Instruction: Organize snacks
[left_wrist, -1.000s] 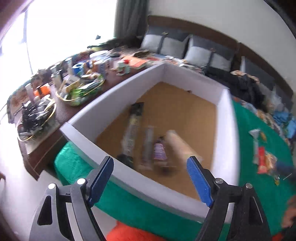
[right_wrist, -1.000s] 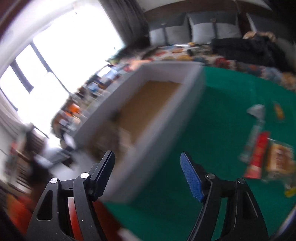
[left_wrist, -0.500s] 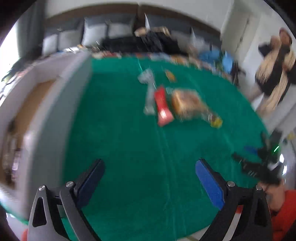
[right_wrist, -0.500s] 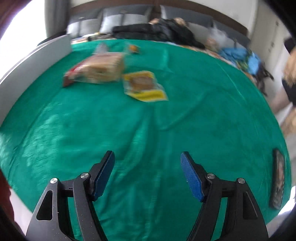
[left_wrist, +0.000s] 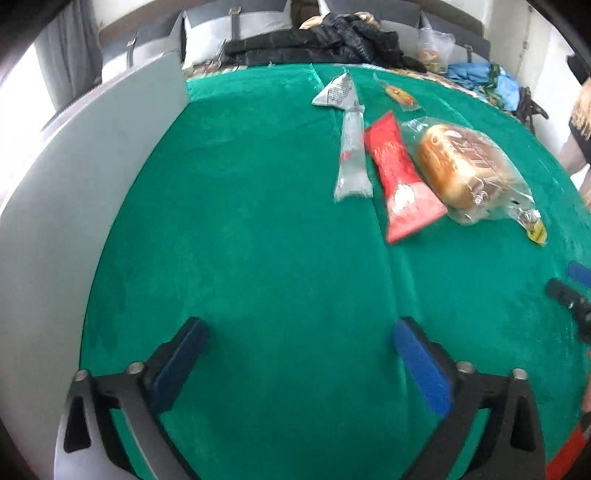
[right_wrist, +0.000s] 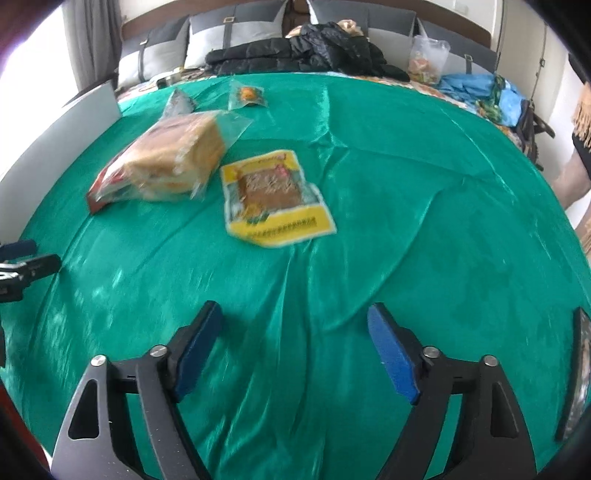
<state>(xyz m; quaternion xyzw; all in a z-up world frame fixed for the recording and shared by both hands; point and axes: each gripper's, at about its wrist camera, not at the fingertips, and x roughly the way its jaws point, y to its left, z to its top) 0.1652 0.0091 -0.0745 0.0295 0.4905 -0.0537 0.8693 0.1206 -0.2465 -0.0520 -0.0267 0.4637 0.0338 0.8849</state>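
Several snacks lie on the green cloth (left_wrist: 258, 240). The left wrist view shows a long clear packet (left_wrist: 352, 155), a red packet (left_wrist: 400, 177), bread in a clear bag (left_wrist: 469, 166) and a small orange snack (left_wrist: 400, 96), all well ahead of my left gripper (left_wrist: 299, 330). Its jaws are opening, with only cloth between them. The white box wall (left_wrist: 92, 155) rises at the left. My right gripper (right_wrist: 295, 314) hovers short of a yellow packet (right_wrist: 275, 197) and the bread bag (right_wrist: 177, 162). Those jaws are opening too and hold nothing.
A dark flat packet (right_wrist: 576, 376) lies at the cloth's right edge. A black jacket (right_wrist: 306, 51), grey pillows (right_wrist: 207, 40) and a blue bag (right_wrist: 480, 86) sit along the back. A person (right_wrist: 580, 147) stands at the right. Each gripper's tip shows at the other view's edge.
Both views have swung away from the white box with its packets onto the green cloth with the loose snacks. Both hands have come lower and both pairs of jaws stand wider.
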